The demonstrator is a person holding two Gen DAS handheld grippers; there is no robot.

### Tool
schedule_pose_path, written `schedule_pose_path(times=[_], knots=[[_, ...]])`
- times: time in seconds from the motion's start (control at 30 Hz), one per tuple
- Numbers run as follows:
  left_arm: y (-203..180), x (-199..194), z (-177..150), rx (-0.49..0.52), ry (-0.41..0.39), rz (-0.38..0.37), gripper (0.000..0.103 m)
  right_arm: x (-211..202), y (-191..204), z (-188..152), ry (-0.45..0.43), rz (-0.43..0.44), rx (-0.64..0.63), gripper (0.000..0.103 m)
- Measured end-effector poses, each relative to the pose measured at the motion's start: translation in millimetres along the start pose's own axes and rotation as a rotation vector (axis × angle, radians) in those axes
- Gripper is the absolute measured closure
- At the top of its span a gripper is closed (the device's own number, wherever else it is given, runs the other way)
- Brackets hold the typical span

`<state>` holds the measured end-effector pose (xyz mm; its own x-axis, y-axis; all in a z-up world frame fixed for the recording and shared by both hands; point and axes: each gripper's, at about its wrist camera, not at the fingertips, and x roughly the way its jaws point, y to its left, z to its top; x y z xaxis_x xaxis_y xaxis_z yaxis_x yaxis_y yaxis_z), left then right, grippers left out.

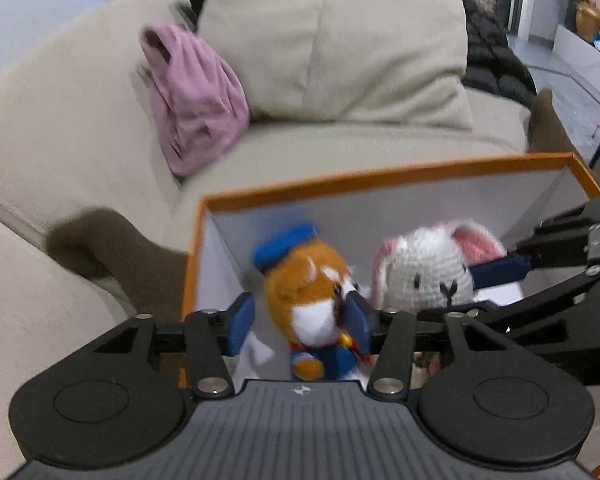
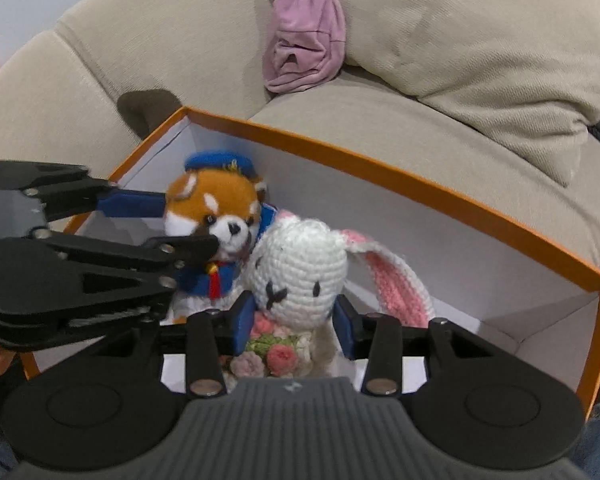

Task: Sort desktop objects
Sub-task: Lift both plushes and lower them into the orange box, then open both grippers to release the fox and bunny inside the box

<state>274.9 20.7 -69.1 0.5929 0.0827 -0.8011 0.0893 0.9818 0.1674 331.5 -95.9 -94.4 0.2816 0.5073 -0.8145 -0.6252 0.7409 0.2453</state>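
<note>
An orange box [image 2: 400,184] with white inner walls stood on a beige sofa [image 1: 80,120]. A large beige cushion [image 1: 340,40] leaned on the sofa back, with a pink cloth [image 1: 196,96] beside it. Farther to the right, the room showed a grey floor [image 1: 572,80].

Inside the box, the fox toy [image 2: 216,216] with a blue cap and the white crochet rabbit [image 2: 300,268] were touching. The left claw [image 1: 300,318] was wide open around the fox, the left pad clearly apart from it. The right claw [image 2: 294,326] stood half open around the rabbit; whether its pads pressed, I could not tell.
</note>
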Motion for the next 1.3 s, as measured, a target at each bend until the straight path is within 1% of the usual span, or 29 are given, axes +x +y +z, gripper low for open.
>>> schedule_pose_path(times=[0.03, 0.1, 0.17, 0.2, 0.3, 0.37, 0.47, 0.57, 0.63, 0.7, 0.8, 0.83, 0.87, 0.9, 0.93, 1.0, 1.07, 1.1, 1.13, 1.17, 1.23, 1.3], knots=[[1, -6, 0, 0.007, -0.022, 0.012, 0.033, 0, 0, -1, -0.002, 0.001, 0.004, 0.057], [4, -20, 1, 0.015, -0.056, 0.009, 0.031, 3, 1, -2, -0.009, 0.006, 0.012, 0.054], [9, -31, 1, 0.022, -0.068, 0.001, 0.030, 4, 3, -4, -0.010, 0.011, 0.013, 0.052], [11, -36, 0, 0.023, -0.066, 0.009, 0.030, 7, 5, -4, -0.005, 0.016, 0.014, 0.052], [18, -42, -6, 0.017, -0.032, 0.047, 0.029, 16, 11, -1, 0.009, 0.033, 0.025, 0.052], [23, -45, -12, 0.003, -0.009, 0.056, 0.029, 20, 16, 2, 0.019, 0.033, 0.043, 0.052], [30, -46, -24, -0.017, 0.044, 0.040, 0.030, 30, 18, 9, 0.028, 0.033, 0.101, 0.051], [36, -42, -35, -0.046, 0.090, 0.008, 0.030, 40, 12, 14, 0.043, 0.067, 0.187, 0.048], [37, -38, -41, -0.060, 0.112, -0.010, 0.030, 48, 8, 14, 0.064, 0.089, 0.219, 0.047], [39, -33, -45, -0.076, 0.124, -0.028, 0.035, 51, 5, 12, 0.082, 0.107, 0.242, 0.047], [42, -29, -49, -0.111, 0.145, -0.060, 0.041, 37, 5, 11, 0.062, 0.090, 0.245, 0.046], [43, -27, -50, -0.121, 0.150, -0.079, 0.046, 30, 6, 10, 0.046, 0.081, 0.234, 0.043], [44, -26, -51, -0.129, 0.156, -0.094, 0.052, 21, 7, 9, 0.028, 0.073, 0.222, 0.038], [44, -25, -53, -0.135, 0.164, -0.110, 0.058, 12, 10, 8, 0.009, 0.065, 0.199, 0.036], [44, -23, -53, -0.134, 0.172, -0.107, 0.063, 4, 13, 7, -0.005, 0.059, 0.177, 0.034], [42, -20, -55, -0.125, 0.178, -0.091, 0.067, -9, 17, 0, -0.035, 0.043, 0.139, 0.032], [42, -19, -58, -0.129, 0.181, -0.077, 0.075, -15, 18, -8, -0.046, 0.029, 0.127, 0.032], [42, -19, -60, -0.132, 0.185, -0.071, 0.077, -17, 18, -13, -0.045, 0.031, 0.125, 0.032], [42, -19, -62, -0.131, 0.186, -0.064, 0.082, -16, 17, -16, -0.040, 0.031, 0.128, 0.032], [42, -21, -63, -0.124, 0.182, -0.055, 0.084, -17, 15, -19, -0.036, 0.027, 0.141, 0.032], [42, -25, -68, -0.113, 0.176, -0.052, 0.089, -18, 7, -24, -0.032, 0.048, 0.187, 0.032], [42, -28, -73, -0.119, 0.179, -0.060, 0.090, -13, -2, -27, -0.009, 0.082, 0.246, 0.031]])
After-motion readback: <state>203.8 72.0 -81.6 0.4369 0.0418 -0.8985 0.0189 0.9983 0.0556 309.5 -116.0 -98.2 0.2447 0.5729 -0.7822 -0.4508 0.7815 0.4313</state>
